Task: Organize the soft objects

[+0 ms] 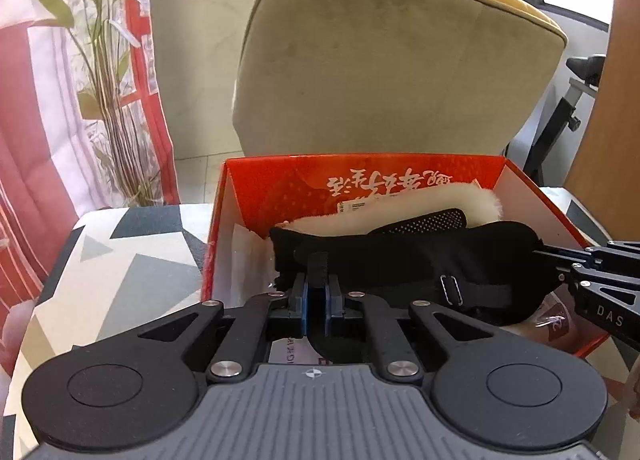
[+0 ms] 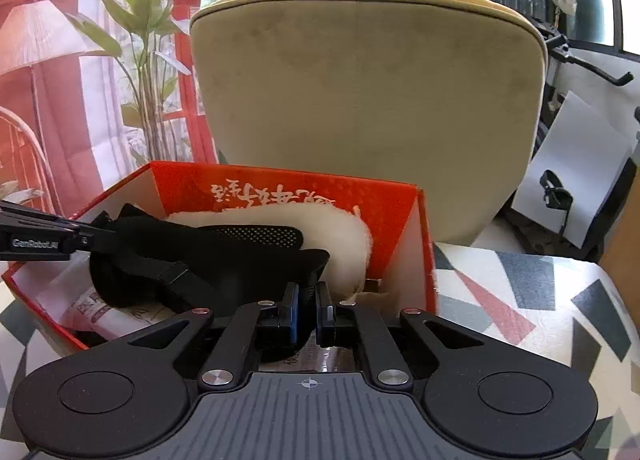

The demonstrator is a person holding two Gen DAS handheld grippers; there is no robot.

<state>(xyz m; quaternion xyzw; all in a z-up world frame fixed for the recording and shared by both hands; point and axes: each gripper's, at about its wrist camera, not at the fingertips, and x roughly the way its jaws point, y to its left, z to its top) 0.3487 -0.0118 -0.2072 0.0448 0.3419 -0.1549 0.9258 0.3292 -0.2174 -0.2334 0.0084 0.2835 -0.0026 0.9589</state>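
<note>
two claws | left claw [image 1: 316,280] and right claw [image 2: 307,296] clamped on black pad [image 1: 400,260] | over red box [image 1: 360,180]

Chair back [image 1: 392,72] blocks beyond the open-topped box [image 1: 360,176].

L hand-held gripper [image 1: 316,292] & R hand-held gripper [image 2: 307,306]: both tilted downward, jaws clamped tight on black fabric.
</note>
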